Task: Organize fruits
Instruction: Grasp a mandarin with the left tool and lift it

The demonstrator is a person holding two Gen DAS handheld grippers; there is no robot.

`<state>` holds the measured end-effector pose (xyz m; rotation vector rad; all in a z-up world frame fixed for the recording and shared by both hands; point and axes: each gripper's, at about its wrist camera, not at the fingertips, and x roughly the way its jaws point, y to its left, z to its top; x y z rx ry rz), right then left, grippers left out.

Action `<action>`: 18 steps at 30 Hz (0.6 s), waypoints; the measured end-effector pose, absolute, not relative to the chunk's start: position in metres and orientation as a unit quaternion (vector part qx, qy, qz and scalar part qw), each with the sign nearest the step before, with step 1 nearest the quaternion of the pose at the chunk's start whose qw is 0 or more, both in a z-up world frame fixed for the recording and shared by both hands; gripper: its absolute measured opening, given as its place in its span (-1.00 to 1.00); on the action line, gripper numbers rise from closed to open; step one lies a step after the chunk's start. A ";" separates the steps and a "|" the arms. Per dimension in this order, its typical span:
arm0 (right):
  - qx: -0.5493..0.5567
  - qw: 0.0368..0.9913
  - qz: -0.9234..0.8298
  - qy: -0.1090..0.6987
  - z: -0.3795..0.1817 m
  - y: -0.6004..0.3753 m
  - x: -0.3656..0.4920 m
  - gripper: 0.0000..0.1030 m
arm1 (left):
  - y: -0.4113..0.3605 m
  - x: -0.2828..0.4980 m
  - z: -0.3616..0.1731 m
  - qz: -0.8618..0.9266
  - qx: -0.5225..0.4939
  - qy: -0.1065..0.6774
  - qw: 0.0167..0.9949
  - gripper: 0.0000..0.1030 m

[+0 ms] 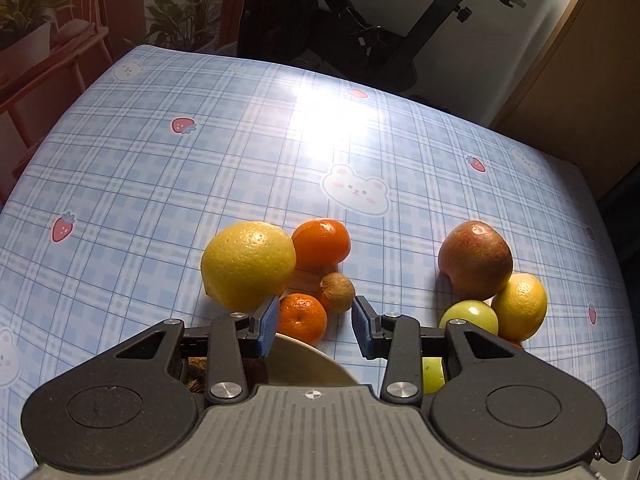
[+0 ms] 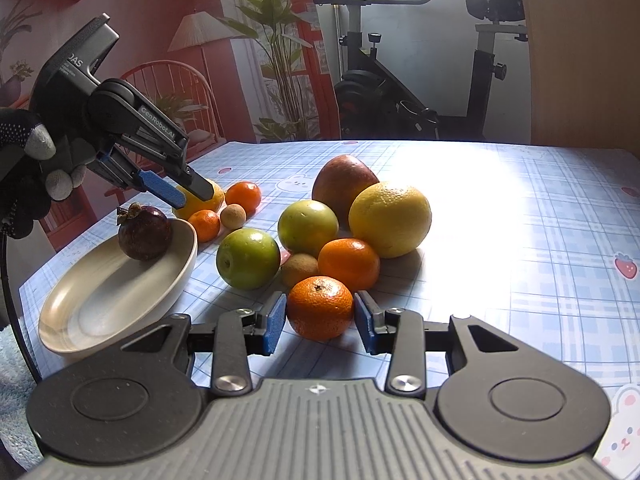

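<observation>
Right gripper [image 2: 320, 316] pinches a tangerine [image 2: 320, 307], seemingly touching; left gripper [image 1: 314, 326] narrow, empty over bowl [image 2: 120, 284] rim; far tablecloth [image 2: 520, 220] bare

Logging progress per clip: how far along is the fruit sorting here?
Done: one mangosteen in the bowl. In hand: right gripper, jaws closed on a mandarin. Remaining: every other fruit lies on the tablecloth; left gripper empty.
</observation>
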<state>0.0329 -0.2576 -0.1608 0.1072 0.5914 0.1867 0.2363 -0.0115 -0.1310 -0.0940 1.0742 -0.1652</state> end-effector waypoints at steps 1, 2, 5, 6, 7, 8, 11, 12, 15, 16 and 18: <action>0.053 0.951 0.092 0.291 -0.161 -0.258 0.033 -0.22 | -0.012 0.236 -0.132 -0.077 -0.038 0.514 0.854 -0.18; 0.054 0.951 0.093 0.291 -0.161 -0.258 0.033 -0.22 | -0.012 0.238 -0.134 -0.075 -0.032 0.518 0.852 -0.18; 0.055 0.951 0.093 0.291 -0.160 -0.258 0.033 -0.22 | -0.013 0.240 -0.138 -0.072 -0.023 0.524 0.849 -0.18; 0.055 0.951 0.093 0.291 -0.160 -0.258 0.033 -0.22 | -0.014 0.241 -0.138 -0.068 -0.018 0.523 0.849 -0.18; 0.055 0.951 0.093 0.291 -0.160 -0.258 0.033 -0.22 | -0.015 0.241 -0.139 -0.065 -0.013 0.523 0.850 -0.18; 0.055 0.950 0.093 0.292 -0.160 -0.258 0.033 -0.22 | -0.016 0.242 -0.141 -0.063 -0.009 0.524 0.849 -0.18; 0.054 0.950 0.094 0.293 -0.160 -0.258 0.034 -0.22 | -0.019 0.245 -0.146 -0.060 0.004 0.525 0.849 -0.18; 0.054 0.950 0.094 0.293 -0.160 -0.258 0.034 -0.22 | -0.020 0.246 -0.148 -0.058 0.007 0.525 0.849 -0.18; 0.055 0.950 0.094 0.294 -0.160 -0.257 0.034 -0.22 | -0.020 0.249 -0.151 -0.057 0.013 0.526 0.848 -0.16; 0.055 0.950 0.094 0.294 -0.161 -0.257 0.034 -0.22 | -0.020 0.249 -0.151 -0.058 0.018 0.526 0.848 -0.15; 0.055 0.950 0.094 0.294 -0.160 -0.257 0.034 -0.22 | -0.023 0.249 -0.152 -0.059 0.025 0.526 0.848 -0.17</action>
